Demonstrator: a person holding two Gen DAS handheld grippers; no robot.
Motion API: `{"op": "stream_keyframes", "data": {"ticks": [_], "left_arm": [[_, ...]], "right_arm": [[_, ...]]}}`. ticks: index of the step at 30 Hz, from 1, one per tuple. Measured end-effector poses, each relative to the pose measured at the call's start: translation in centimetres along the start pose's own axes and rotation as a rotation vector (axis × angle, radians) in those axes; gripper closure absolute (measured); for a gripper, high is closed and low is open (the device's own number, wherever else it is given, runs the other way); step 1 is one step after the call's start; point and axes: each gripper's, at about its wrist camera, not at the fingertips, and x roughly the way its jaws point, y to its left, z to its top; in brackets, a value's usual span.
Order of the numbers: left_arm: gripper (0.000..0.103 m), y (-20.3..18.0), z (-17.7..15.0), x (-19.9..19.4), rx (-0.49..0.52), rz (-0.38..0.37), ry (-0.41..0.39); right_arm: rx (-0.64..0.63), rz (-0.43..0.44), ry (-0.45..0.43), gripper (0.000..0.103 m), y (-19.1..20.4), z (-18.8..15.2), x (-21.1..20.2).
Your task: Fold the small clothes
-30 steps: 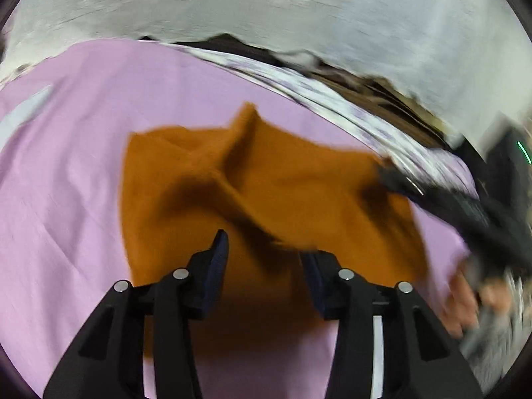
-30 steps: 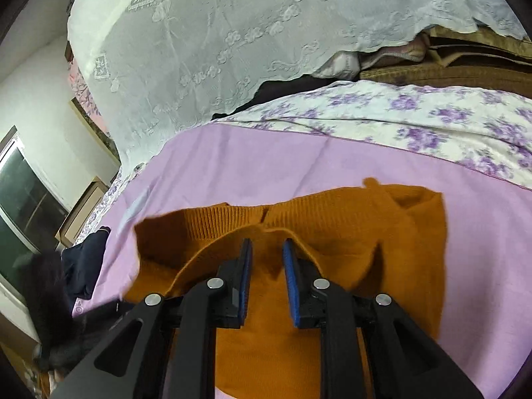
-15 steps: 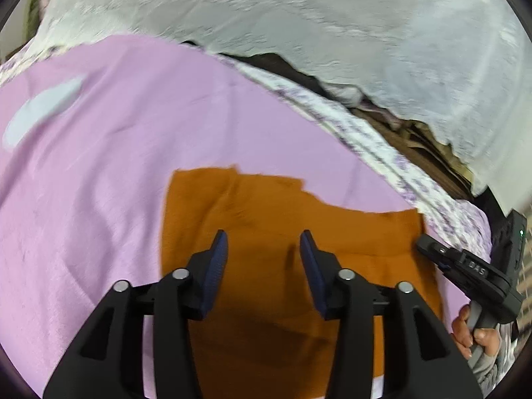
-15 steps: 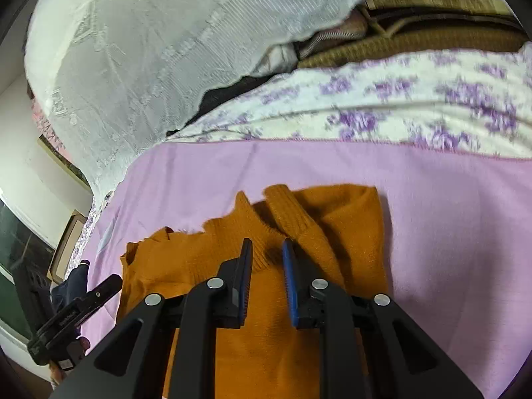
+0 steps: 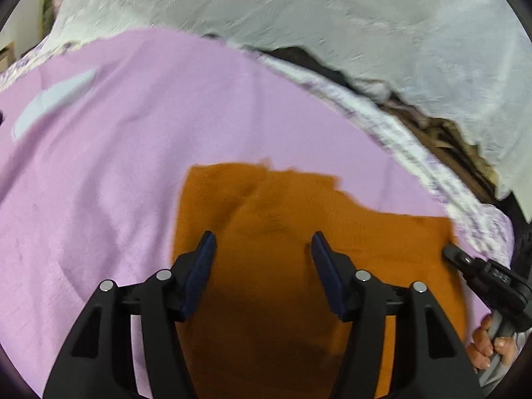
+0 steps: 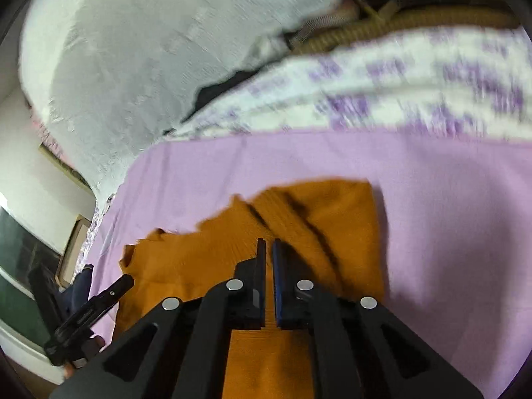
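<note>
An orange knitted garment [image 5: 299, 219] lies fairly flat on the lilac sheet [image 5: 133, 139], partly folded over itself. My left gripper [image 5: 262, 249] is open and empty just above its near part. In the right wrist view the garment [image 6: 326, 212] shows ribbed folds at its far end. My right gripper [image 6: 268, 249] has its jaws almost together above the garment; I see no cloth between them. The right gripper also shows at the right edge of the left wrist view [image 5: 478, 279], the left gripper at the lower left of the right wrist view [image 6: 89, 312].
A white and purple flowered sheet [image 6: 399, 79] borders the lilac sheet at the back. A white lace cloth [image 5: 299, 6] hangs behind it over brown wicker furniture [image 6: 432, 10]. A pale patch [image 5: 50, 99] lies on the lilac sheet at far left.
The garment, lifted and bunched a second ago, has dropped flat onto the sheet. My left gripper has drawn back over it. My right gripper's jaws have narrowed and it has moved back.
</note>
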Motion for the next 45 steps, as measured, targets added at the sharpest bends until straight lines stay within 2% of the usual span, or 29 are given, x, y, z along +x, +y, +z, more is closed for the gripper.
{"op": "stream_keyframes", "data": {"ticks": [3,4,5,8,10,11,12,14,15,18,19,20,22,24,26,28,31,33,38,40,43,45], "left_arm": [[0.036,-3.8,0.2,-1.2,0.112,-0.032,-0.029],[0.029,-5.3,0.1,-1.0,0.164,-0.017,-0.037],[0.026,-6.3,0.0,-0.6,0.207,0.004,-0.030],[0.026,-7.7,-0.3,1.9,0.260,0.068,0.018],[0.023,-6.9,-0.6,4.1,0.243,0.132,0.061],[0.017,-6.6,-0.8,4.6,0.246,0.141,0.049],[0.016,-6.6,-0.7,4.6,0.252,0.146,0.040],[0.017,-6.5,-0.8,4.3,0.252,0.145,0.032],[0.017,-6.3,-0.9,4.0,0.247,0.136,0.026],[0.019,-5.0,-1.3,1.4,0.195,0.033,0.001],[0.019,-4.7,-1.3,1.0,0.190,0.016,0.000],[0.019,-4.5,-1.5,0.7,0.188,0.012,0.001],[0.019,-4.0,-2.2,1.1,0.200,0.045,0.024],[0.016,-3.9,-2.7,1.5,0.224,0.084,0.018],[0.016,-4.1,-3.0,1.2,0.239,0.100,0.006],[0.018,-3.9,-3.2,-0.1,0.223,0.088,-0.020],[0.018,-3.4,-4.4,-2.4,0.208,0.027,-0.030],[0.018,-3.4,-5.5,-3.1,0.219,0.039,-0.026],[0.015,-3.7,-7.5,-2.8,0.279,0.141,0.008],[0.015,-3.5,-7.6,-3.4,0.266,0.145,-0.007],[0.016,-2.2,-8.0,-4.8,0.213,0.112,-0.016],[0.016,-1.1,-8.1,-5.9,0.167,0.100,-0.031]], "right_arm": [[-0.069,0.062,0.009,0.097,3.2,-0.2,0.2],[-0.094,0.067,0.021,0.096,4.2,-0.3,0.7],[-0.111,0.066,0.033,0.095,4.9,-0.3,1.3],[-0.108,0.036,0.081,0.095,5.2,-0.3,3.6],[-0.071,-0.010,0.131,0.096,3.5,-0.7,5.1],[-0.043,0.003,0.146,0.103,2.6,-0.7,5.5],[-0.005,0.029,0.149,0.103,1.7,-0.7,5.6],[0.030,0.049,0.141,0.100,1.4,-0.5,5.0],[0.013,0.040,0.104,0.100,1.8,-0.6,4.0],[-0.076,0.047,0.068,0.087,3.8,-1.5,2.0],[-0.093,0.056,0.069,0.079,4.3,-1.8,1.6],[-0.108,0.058,0.074,0.071,4.8,-2.3,1.6],[-0.151,0.026,0.111,0.069,5.5,-3.4,2.1],[-0.187,-0.011,0.120,0.071,5.3,-4.3,2.7],[-0.208,-0.032,0.095,0.082,5.1,-4.5,2.4],[-0.190,-0.040,0.059,0.078,4.7,-4.8,0.5],[-0.215,-0.022,0.040,0.077,4.9,-6.2,-1.9],[-0.230,-0.035,0.042,0.077,4.9,-7.5,-2.9],[-0.206,-0.050,0.097,0.078,3.3,-9.6,-2.7],[-0.189,-0.059,0.076,0.076,3.3,-9.8,-3.8],[-0.185,-0.066,0.059,0.074,3.2,-10.6,-5.2],[-0.134,-0.070,0.052,0.073,2.1,-10.7,-6.0]]}}
